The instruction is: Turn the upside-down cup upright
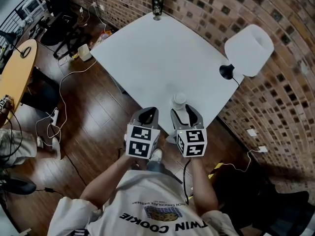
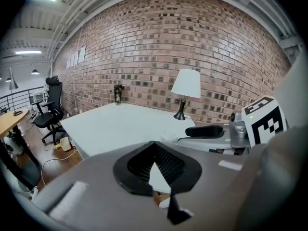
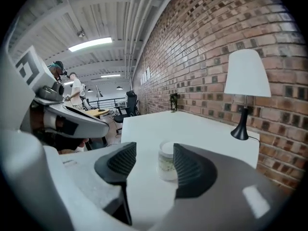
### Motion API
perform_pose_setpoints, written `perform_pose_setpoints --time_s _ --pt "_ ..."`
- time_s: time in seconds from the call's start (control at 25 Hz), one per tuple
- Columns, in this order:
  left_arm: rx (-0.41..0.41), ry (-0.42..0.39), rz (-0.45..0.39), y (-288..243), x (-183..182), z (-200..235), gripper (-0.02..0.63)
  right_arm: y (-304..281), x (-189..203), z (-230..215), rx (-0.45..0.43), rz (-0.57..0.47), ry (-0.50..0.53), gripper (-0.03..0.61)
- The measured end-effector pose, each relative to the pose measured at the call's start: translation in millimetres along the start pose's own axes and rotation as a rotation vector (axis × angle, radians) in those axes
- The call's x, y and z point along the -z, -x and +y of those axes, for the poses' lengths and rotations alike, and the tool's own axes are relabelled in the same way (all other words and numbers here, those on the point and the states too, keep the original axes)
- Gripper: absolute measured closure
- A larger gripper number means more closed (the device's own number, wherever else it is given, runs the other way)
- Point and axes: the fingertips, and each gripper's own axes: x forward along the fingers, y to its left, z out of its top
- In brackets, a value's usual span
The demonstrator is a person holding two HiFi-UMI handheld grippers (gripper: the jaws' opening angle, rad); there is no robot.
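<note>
A small clear cup (image 1: 179, 101) stands upside down near the white table's (image 1: 157, 58) near corner. My right gripper (image 1: 186, 113) is open just short of the cup. In the right gripper view the cup (image 3: 167, 161) sits just beyond my right gripper (image 3: 153, 162), between its spread jaws and closer to the right pad; nothing touches it. My left gripper (image 1: 147, 113) hovers to the cup's left at the table edge, shut and empty. The left gripper view has the left gripper (image 2: 156, 163) with its pads together, and the cup (image 2: 169, 137) small beside the right gripper's finger.
A white-shaded lamp (image 1: 248, 48) stands at the table's right edge by the brick wall. A dark tumbler (image 1: 158, 4) sits at the far corner. An office chair (image 1: 61, 26), cables and a power strip (image 1: 54, 117) lie on the wood floor at left.
</note>
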Motion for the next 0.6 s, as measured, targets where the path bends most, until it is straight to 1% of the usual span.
perform_pose_setpoints --time_s 0.08,0.16,0.32,0.44,0.6 --pt "0.007 0.005 -0.001 11 6 -4 0.609 16 0 13 -0.002 0.001 -0.005 0.346" --pt "0.018 0.000 -0.007 24 12 -8 0.609 31 2 27 0.000 0.001 -0.023 0.373" --pt "0.058 0.004 -0.014 54 30 -17 0.609 54 5 61 0.019 -0.004 -0.044 0.409" --pt "0.076 -0.018 -0.029 82 43 -23 0.609 73 9 91 0.033 -0.005 -0.050 0.424" --pt "0.105 -0.028 -0.039 122 69 -32 0.609 106 18 134 0.042 -0.020 -0.063 0.469"
